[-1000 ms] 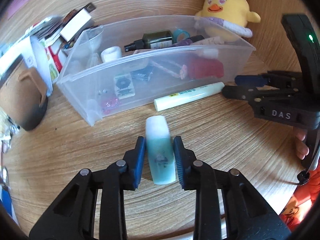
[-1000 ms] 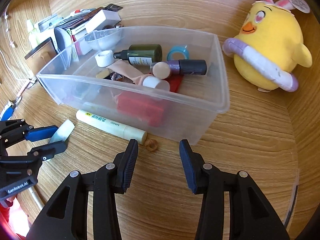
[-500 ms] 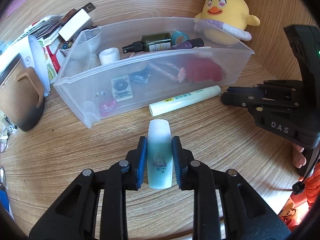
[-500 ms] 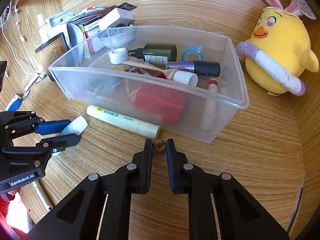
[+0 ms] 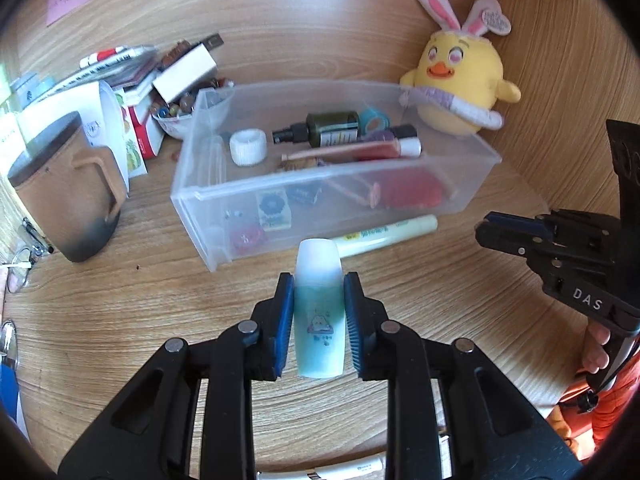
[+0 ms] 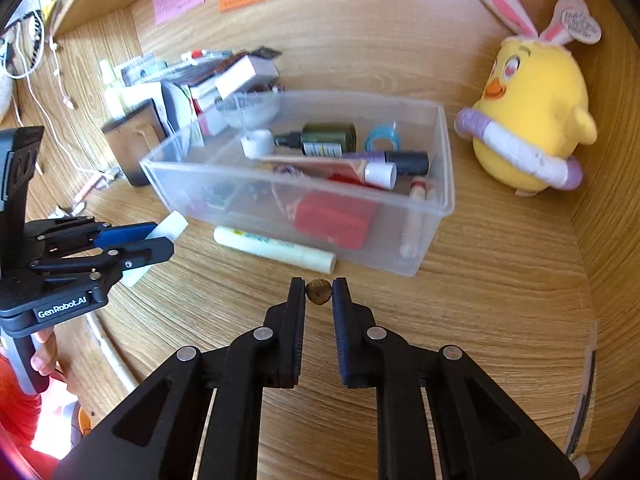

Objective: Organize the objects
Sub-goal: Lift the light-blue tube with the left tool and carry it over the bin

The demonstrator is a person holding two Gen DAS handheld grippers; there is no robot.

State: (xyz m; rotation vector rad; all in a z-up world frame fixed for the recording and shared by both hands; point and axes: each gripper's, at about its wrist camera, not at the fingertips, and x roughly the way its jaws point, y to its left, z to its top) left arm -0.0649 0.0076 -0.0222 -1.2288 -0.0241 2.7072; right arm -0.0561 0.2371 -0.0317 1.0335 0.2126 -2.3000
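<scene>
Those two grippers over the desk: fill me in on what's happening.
A person is tidying loose items into the clear plastic bin, a gripper in each hand. The left gripper has its jaws shut on a small teal bottle with a white cap. The right gripper has pinched a little brown bead in front of the bin. A pale yellow tube lies on the wooden desk against the bin's front wall.

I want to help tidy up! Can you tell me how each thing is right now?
Left gripper: shut on small teal bottle.
Right gripper: shut on tiny brown bead.
Clear plastic bin: open-topped, holding clutter.
Pale yellow tube: lying on desk against bin.
</scene>
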